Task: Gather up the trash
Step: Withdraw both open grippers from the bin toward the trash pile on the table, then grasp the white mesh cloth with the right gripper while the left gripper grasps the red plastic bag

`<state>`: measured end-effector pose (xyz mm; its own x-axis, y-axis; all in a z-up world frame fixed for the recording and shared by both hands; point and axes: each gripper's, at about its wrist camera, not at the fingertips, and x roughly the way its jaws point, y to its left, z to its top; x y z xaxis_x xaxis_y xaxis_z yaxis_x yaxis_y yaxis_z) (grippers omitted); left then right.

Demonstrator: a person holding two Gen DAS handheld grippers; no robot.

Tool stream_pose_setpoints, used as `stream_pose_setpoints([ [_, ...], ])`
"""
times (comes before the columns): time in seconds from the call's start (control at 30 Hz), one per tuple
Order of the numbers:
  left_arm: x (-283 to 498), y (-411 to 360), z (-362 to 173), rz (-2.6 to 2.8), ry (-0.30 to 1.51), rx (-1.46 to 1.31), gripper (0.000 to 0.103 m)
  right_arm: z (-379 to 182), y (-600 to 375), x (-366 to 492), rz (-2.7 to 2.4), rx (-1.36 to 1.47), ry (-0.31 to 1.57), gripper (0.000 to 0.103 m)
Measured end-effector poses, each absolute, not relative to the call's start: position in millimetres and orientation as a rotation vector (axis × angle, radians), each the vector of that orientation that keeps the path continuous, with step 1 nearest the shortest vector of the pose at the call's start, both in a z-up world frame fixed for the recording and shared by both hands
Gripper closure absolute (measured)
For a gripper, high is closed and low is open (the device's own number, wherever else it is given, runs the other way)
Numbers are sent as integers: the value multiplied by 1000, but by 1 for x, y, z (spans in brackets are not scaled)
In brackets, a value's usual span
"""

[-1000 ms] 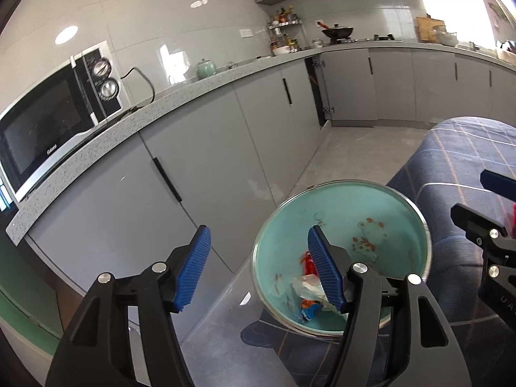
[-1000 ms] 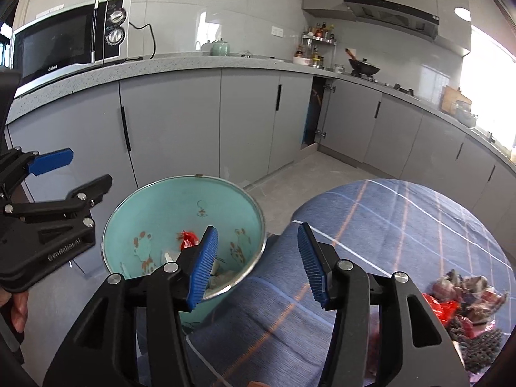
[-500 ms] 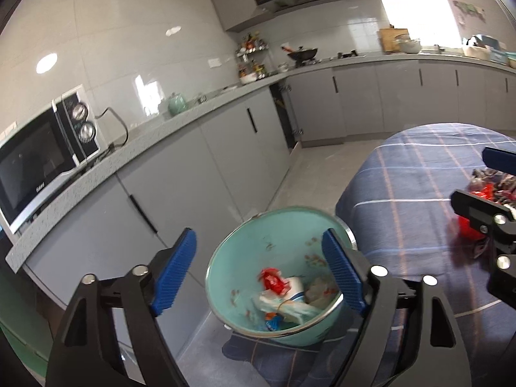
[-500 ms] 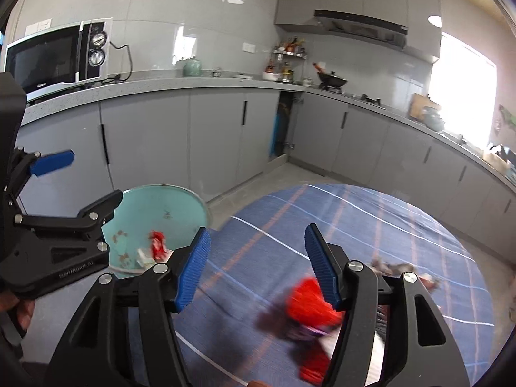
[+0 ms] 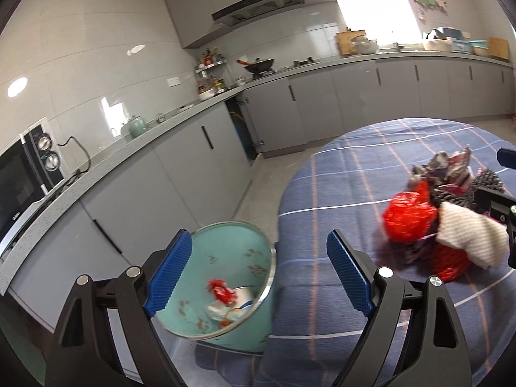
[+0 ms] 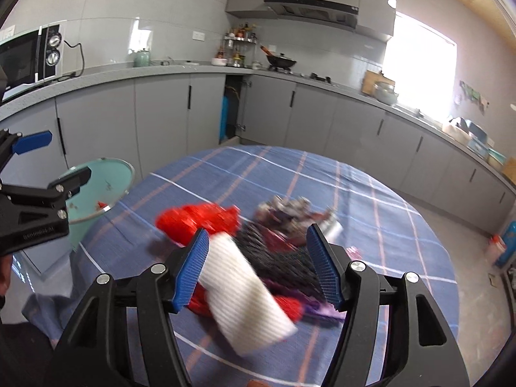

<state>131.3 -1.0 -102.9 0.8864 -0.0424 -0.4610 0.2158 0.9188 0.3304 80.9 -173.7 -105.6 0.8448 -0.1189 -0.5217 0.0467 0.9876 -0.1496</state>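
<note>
Clearly light, crumply stuff: the trash pile (image 6: pixel 258 258) lies ahead between the right gripper (image 6: pixel 258 267) fingers, apart and empty; best pinch the white roll (image 6: pixel 245 293) mid-body.

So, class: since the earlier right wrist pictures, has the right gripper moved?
Yes. The right gripper has swung away from the teal bin beside the table, and now hangs over the trash pile.
</note>
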Motion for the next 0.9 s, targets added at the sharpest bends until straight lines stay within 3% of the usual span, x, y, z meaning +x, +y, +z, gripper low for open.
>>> stream_pose_setpoints([
  [0.37, 126, -40, -121, -202, 474, 406, 15, -133, -193, 61, -101, -130, 627, 37],
  [0.47, 123, -45, -131, -219, 500, 411, 15, -138, -185, 59, -56, -141, 639, 30],
  [0.6, 123, -45, -134, -220, 501, 419, 15, -150, -179, 64, -42, -167, 683, 32],
  [0.63, 123, -44, -133, -220, 501, 415, 14, -154, -181, 66, -33, -156, 701, 34],
  [0.7, 123, -42, -132, -219, 499, 409, 14, -157, -181, 67, -17, -150, 723, 61],
  [0.73, 123, -41, -131, -219, 499, 404, 14, -159, -181, 68, -4, -145, 734, 66],
  [0.8, 123, -40, -128, -222, 498, 394, 13, -159, -179, 66, 17, -143, 739, 88],
  [0.9, 123, -40, -124, -227, 489, 387, 13, -154, -177, 63, 38, -126, 728, 94],
])
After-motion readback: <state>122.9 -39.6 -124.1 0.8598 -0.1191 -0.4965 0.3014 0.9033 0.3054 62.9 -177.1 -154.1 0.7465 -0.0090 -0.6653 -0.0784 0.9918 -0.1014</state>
